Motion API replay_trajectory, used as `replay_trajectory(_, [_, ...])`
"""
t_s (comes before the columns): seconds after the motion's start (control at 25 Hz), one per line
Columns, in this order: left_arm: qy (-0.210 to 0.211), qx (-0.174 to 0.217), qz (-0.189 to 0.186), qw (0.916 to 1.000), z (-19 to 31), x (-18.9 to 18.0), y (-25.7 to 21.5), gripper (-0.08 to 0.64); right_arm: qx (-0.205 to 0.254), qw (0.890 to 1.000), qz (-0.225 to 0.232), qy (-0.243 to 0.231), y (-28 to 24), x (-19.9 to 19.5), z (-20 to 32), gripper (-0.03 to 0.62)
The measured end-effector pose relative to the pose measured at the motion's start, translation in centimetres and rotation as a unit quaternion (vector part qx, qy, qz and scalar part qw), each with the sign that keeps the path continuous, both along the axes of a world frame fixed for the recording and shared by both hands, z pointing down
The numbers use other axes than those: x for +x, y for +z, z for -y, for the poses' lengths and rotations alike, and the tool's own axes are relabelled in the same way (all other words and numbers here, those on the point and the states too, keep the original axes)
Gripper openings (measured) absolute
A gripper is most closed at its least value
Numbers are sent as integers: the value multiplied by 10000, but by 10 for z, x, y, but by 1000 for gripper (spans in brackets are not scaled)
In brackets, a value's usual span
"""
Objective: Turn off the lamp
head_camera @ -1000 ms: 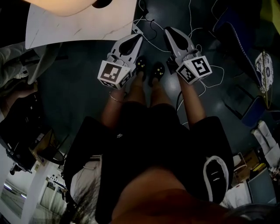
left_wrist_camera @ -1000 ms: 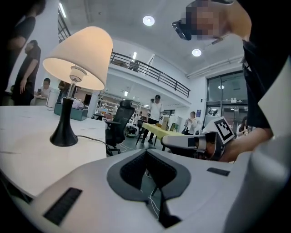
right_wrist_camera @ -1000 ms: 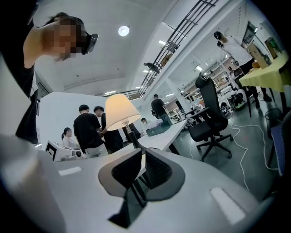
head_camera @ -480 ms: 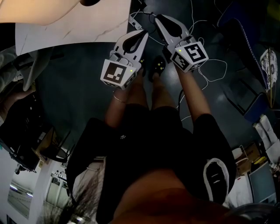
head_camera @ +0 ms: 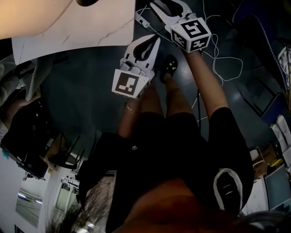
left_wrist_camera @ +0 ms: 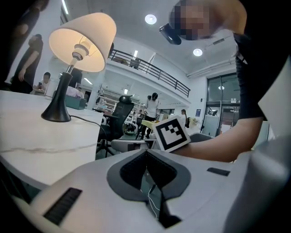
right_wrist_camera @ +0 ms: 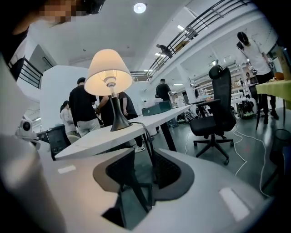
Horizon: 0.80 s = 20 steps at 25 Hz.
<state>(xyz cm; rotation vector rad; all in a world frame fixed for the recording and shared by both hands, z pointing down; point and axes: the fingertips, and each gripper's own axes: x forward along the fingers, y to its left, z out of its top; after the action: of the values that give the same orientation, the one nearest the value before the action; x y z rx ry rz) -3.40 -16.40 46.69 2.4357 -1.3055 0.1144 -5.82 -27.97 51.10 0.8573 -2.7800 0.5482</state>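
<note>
White marble-veined table (head_camera: 91,27) fills the upper left of the head view, with the lit lamp (head_camera: 32,13) at its far left corner. The left hand-held gripper (head_camera: 152,38) points up-frame just beside the table's edge. The right hand-held gripper (head_camera: 157,4) reaches further forward, by the table's corner. From both, the lamp lies ahead and to the left. Dark floor (head_camera: 82,86) with loose white cables spreads below.

Left gripper view: the lamp (left_wrist_camera: 81,43) stands upright on the table (left_wrist_camera: 41,141), above and left of the left hand-held gripper (left_wrist_camera: 146,152). That gripper's jaws meet at the tips and carry nothing. The lamp looks larger here, so this hand is probably the nearer to it.

Right gripper view: the lamp (right_wrist_camera: 108,68) glows ahead and slightly left, on the table (right_wrist_camera: 150,118). Its dark cord (right_wrist_camera: 148,136) drops over the table edge in line with the right hand-held gripper (right_wrist_camera: 143,157). The jaws of this gripper have just been opening and now stand apart, with the pads pressing on nothing. Whether the cord lies within the gap or beyond it cannot be told. If a switch sits on the cord, this hand is likely the better placed. An office chair (right_wrist_camera: 218,109), standing people and a railed gallery occupy the bright hall behind.
</note>
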Motion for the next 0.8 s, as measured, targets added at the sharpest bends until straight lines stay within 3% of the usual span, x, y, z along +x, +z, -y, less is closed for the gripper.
replay_trajectory(0.16, [-111,-121,-3,9999,-6,-6,4,8,-253,9996,-121,-37,20,-14,15,126])
replay_trajectory(0.44, [-112,-148,46,9998,-13,-12,6,8,-305,9988,-390,54,39,-24,34,120])
replay_trajectory(0.6, [-93,-184,46,9998,-13,-11,7,9,-300,9988,-390,-34,38,-25,35,29])
replay_trajectory(0.8, [-71,-181,33,9998,-8,-8,10,9,-352,9987,-243,-289,30,-20,28,12])
